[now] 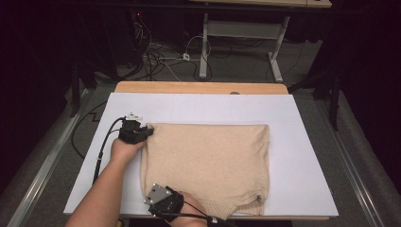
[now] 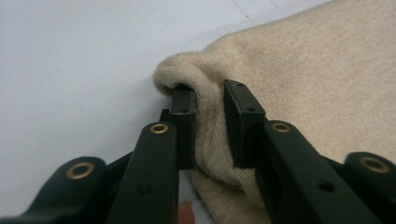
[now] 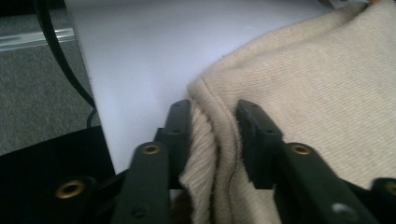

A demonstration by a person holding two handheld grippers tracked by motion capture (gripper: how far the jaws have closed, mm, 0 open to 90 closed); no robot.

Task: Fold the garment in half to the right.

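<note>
Sweater: we see a beige knit sweater [image 1: 208,163] lying folded and flat on the white sheet [image 1: 307,156] that covers the table; it sits a little right of the sheet's middle, its near edge close to the sheet's near edge.
Left gripper: our left gripper [image 1: 147,128] is at the sweater's far left corner, its body on the bare sheet just left of the cloth. In the left gripper view [image 2: 209,122] a bunched fold of the knit stands between the two black jaws, and both pads press into it, so it is clenched on that corner.
Right gripper: our right gripper [image 1: 163,191] is at the near left corner of the sweater, with the grey plate on top. In the right gripper view [image 3: 214,140] the ribbed hem and a seam run up between the jaws, which pinch the cloth from both sides.
Hands: our left hand [image 1: 124,150] comes in from the near left; our right hand [image 1: 191,201] lies over the sweater's near edge.
Table: a strip of bare wooden edge [image 1: 198,87] shows beyond the sheet's far side.
Floor: grey carpet with a tangle of cables [image 1: 161,59] lies beyond the table.
</note>
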